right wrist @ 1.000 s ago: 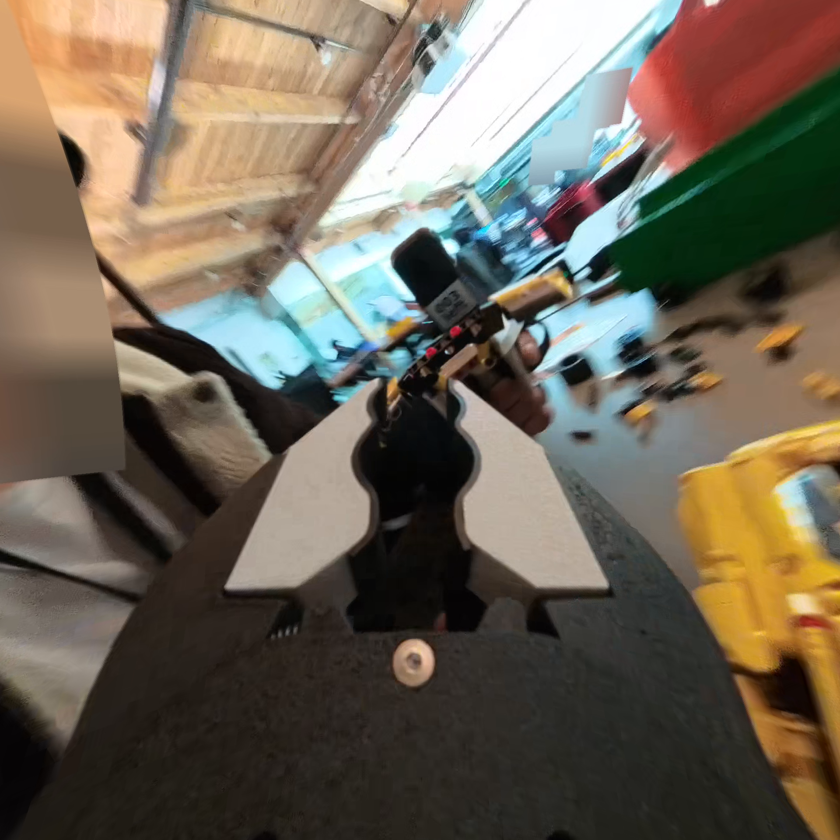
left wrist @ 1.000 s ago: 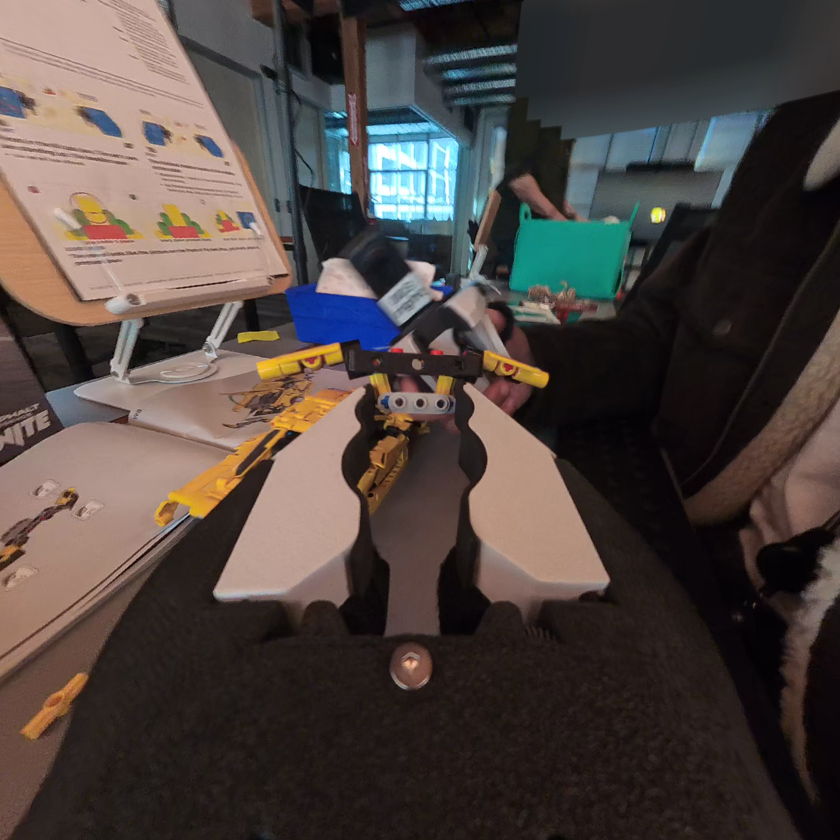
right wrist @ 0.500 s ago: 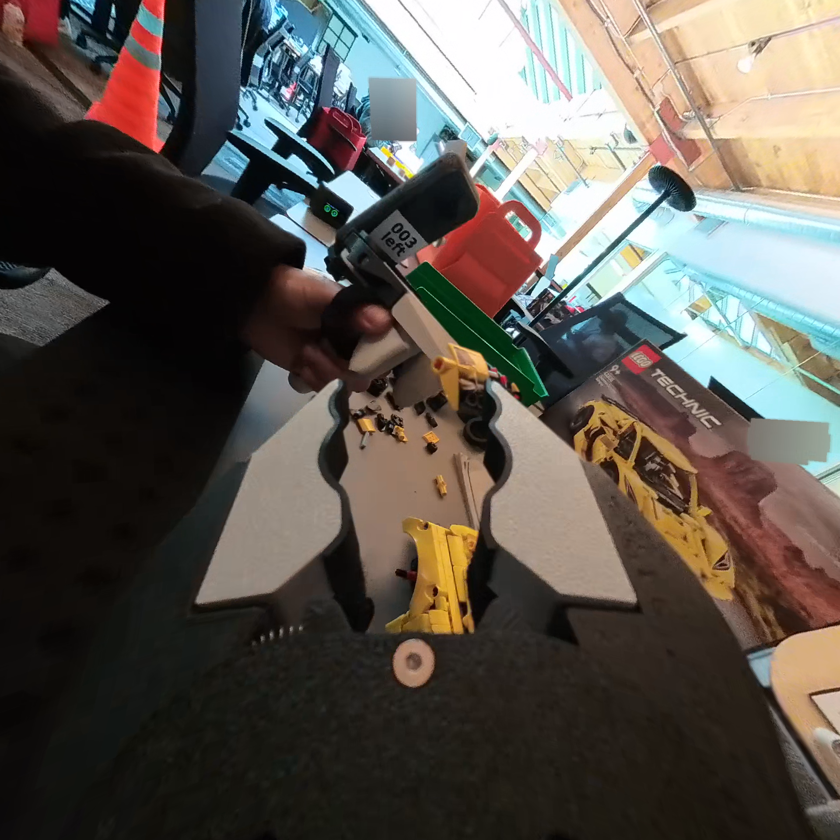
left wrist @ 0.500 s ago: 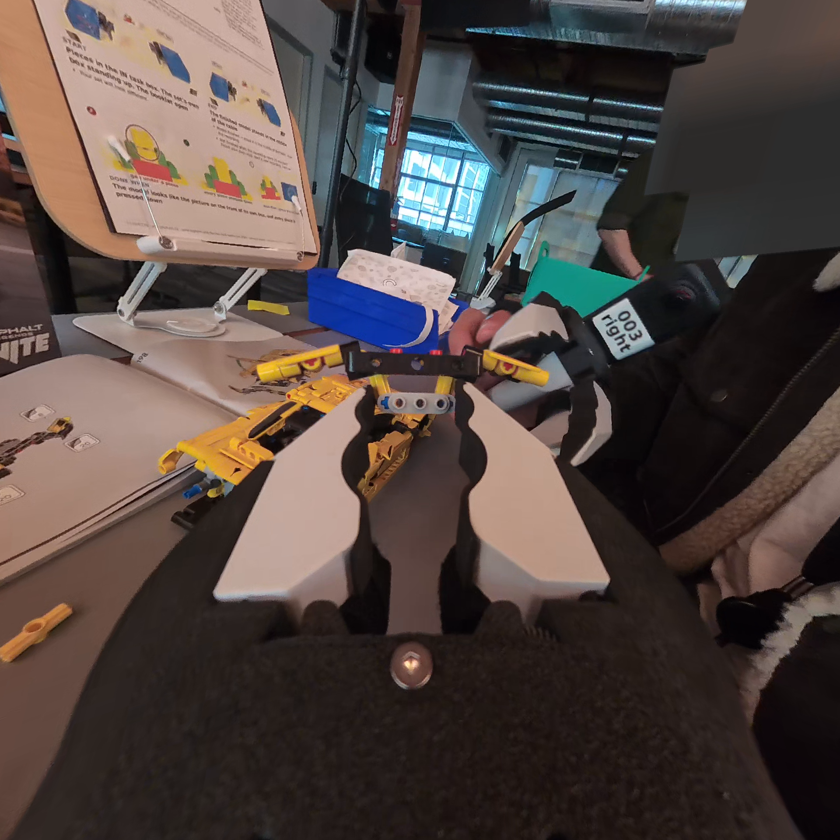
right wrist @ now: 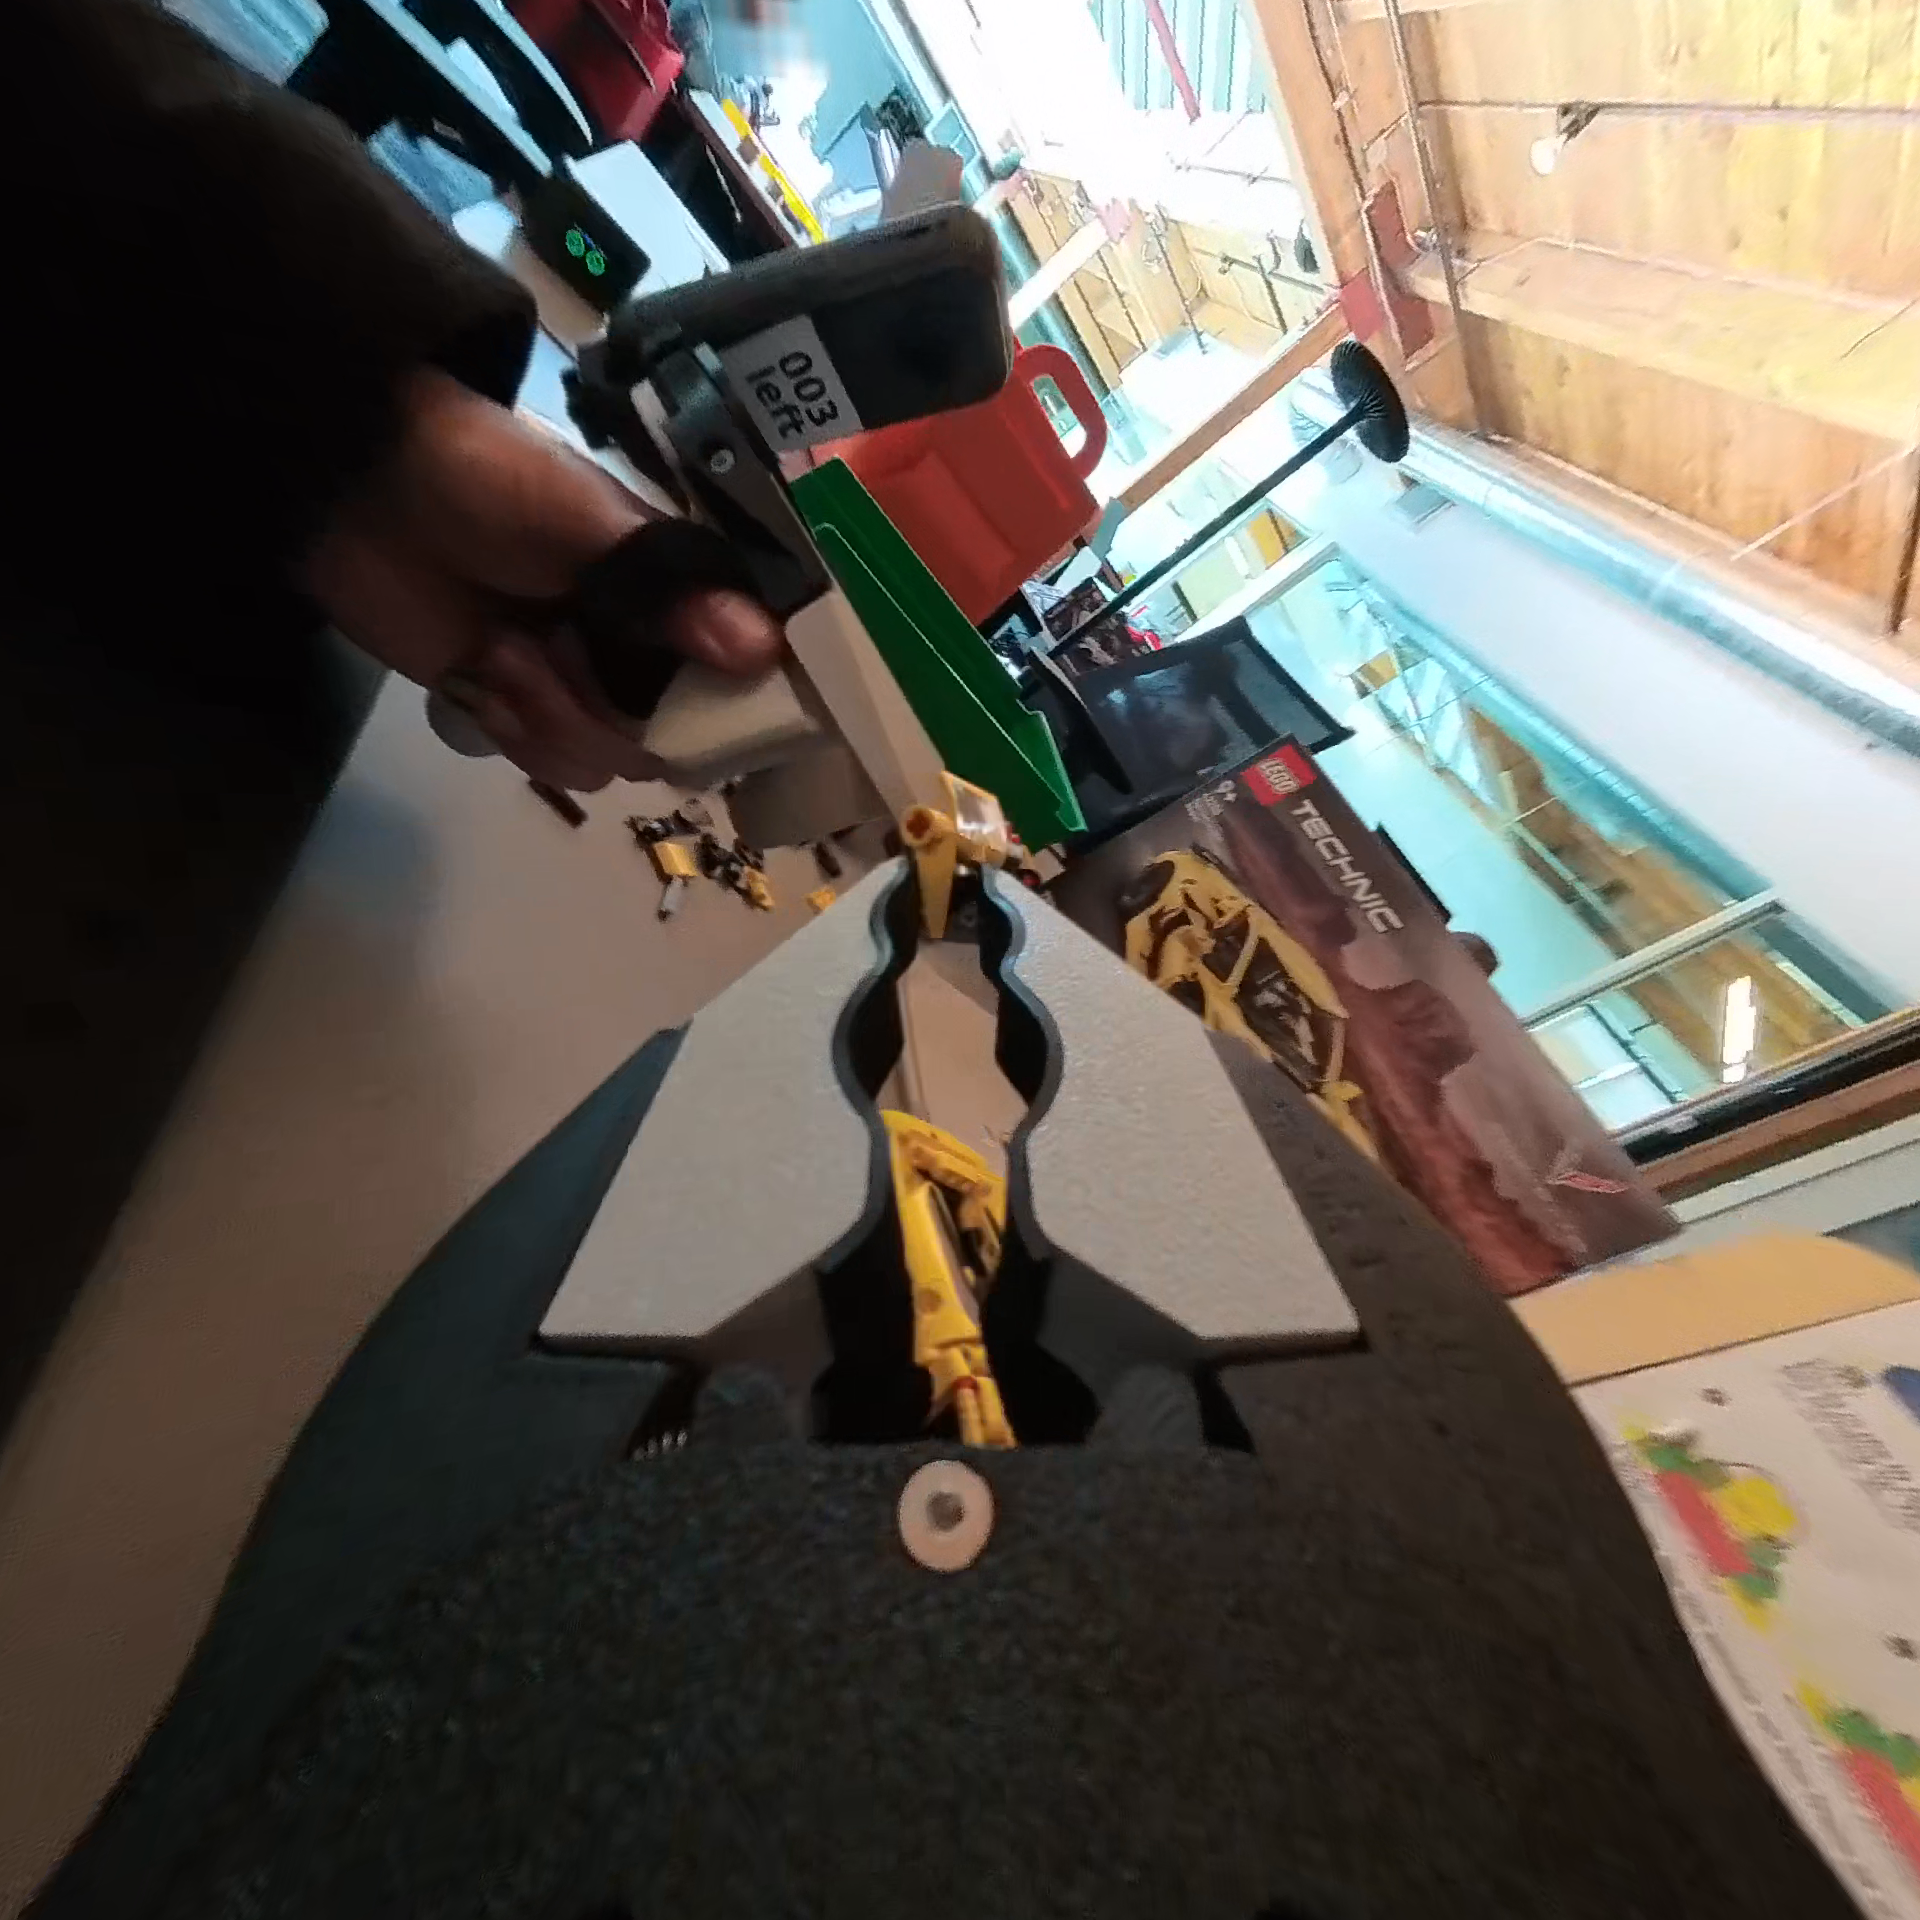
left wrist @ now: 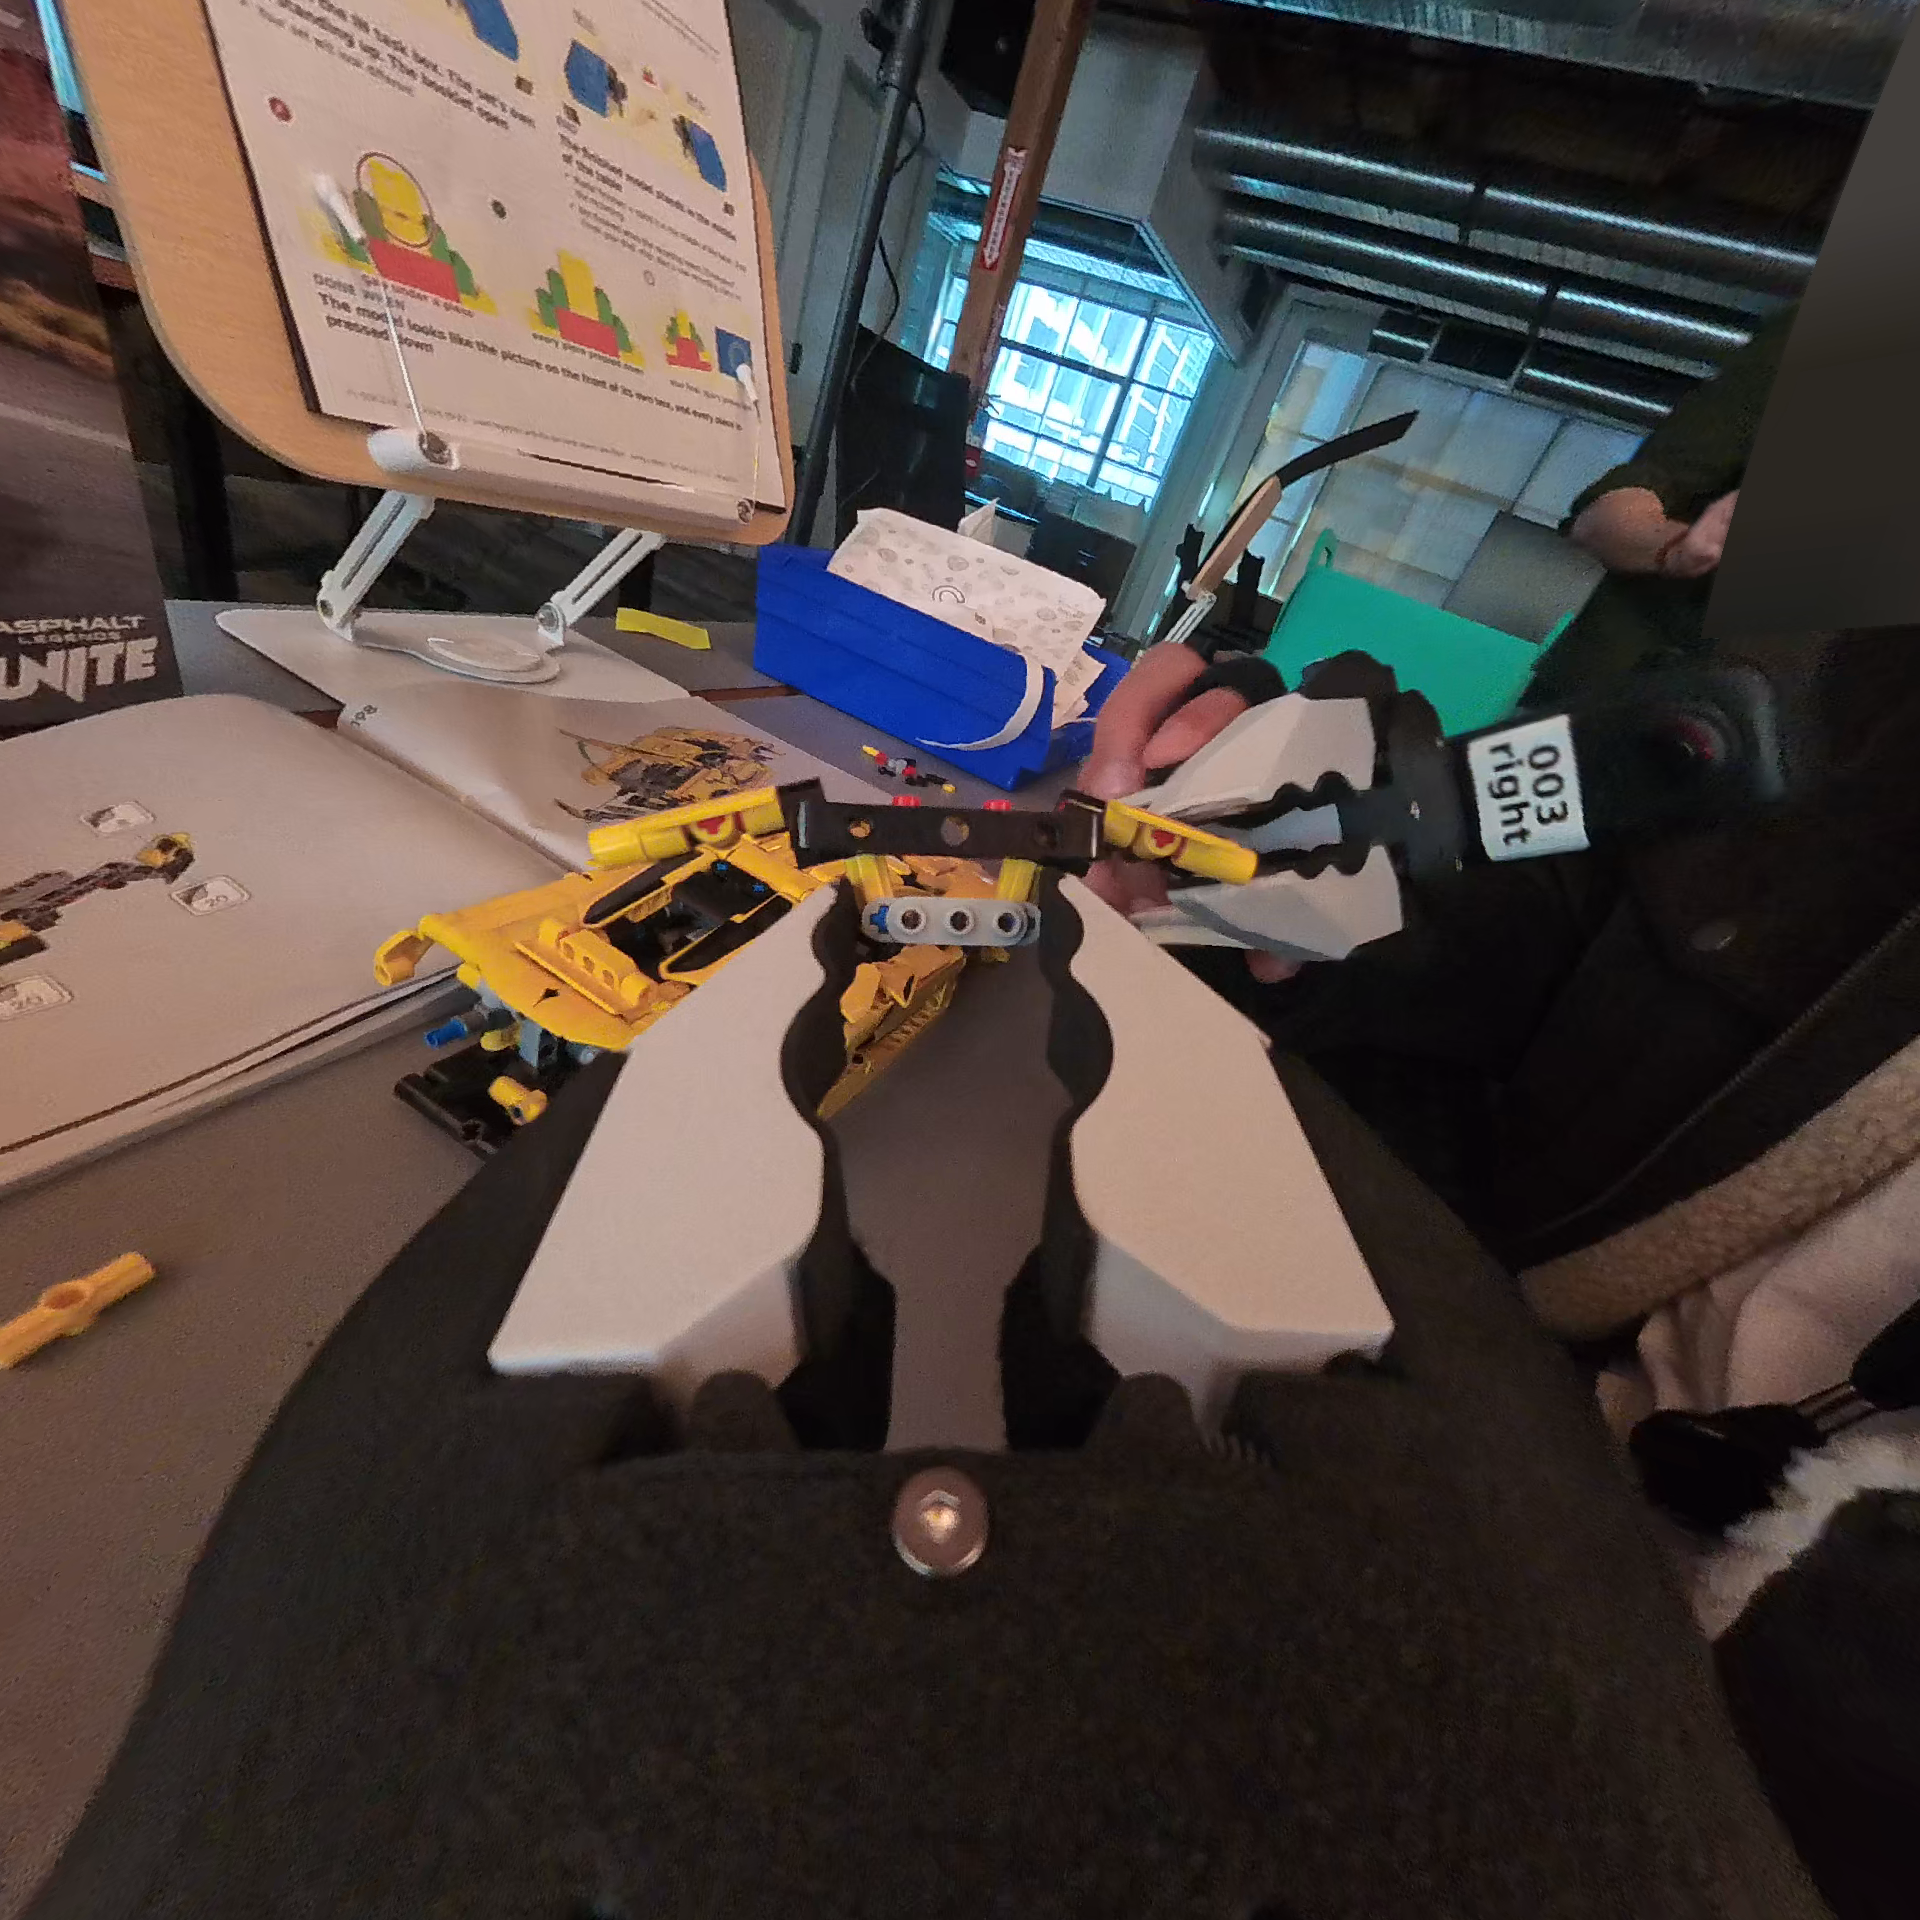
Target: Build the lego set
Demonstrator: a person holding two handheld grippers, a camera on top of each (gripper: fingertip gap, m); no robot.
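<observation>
My left gripper [left wrist: 948, 902] is shut on the grey three-hole piece of a small subassembly [left wrist: 935, 831]: a black beam with yellow ends, held level above the table. My right gripper [left wrist: 1210, 847] comes in from the right, with its jaws around the beam's yellow right end [left wrist: 1179, 844]. In the right wrist view my right gripper [right wrist: 943, 883] has that yellow end [right wrist: 930, 847] pinched between its narrow tips. The left gripper [right wrist: 748, 623], held by a hand, shows beyond it. The yellow car body [left wrist: 623, 935] lies on the table under the subassembly.
An open instruction booklet [left wrist: 208, 883] lies left, and a sheet on a wooden stand [left wrist: 468, 260] rises behind it. A blue bin [left wrist: 914, 665] stands at the back. A loose yellow piece [left wrist: 73, 1299] lies front left. The set's box [right wrist: 1299, 987], green bin [right wrist: 935, 675] and loose pieces [right wrist: 707, 852] lie farther off. Both grippers' tips are close together, under 4 cm apart.
My right gripper swung round, came in to the beam's right end and narrowed its jaws onto it. My left gripper kept its hold and tilted down toward the table.
</observation>
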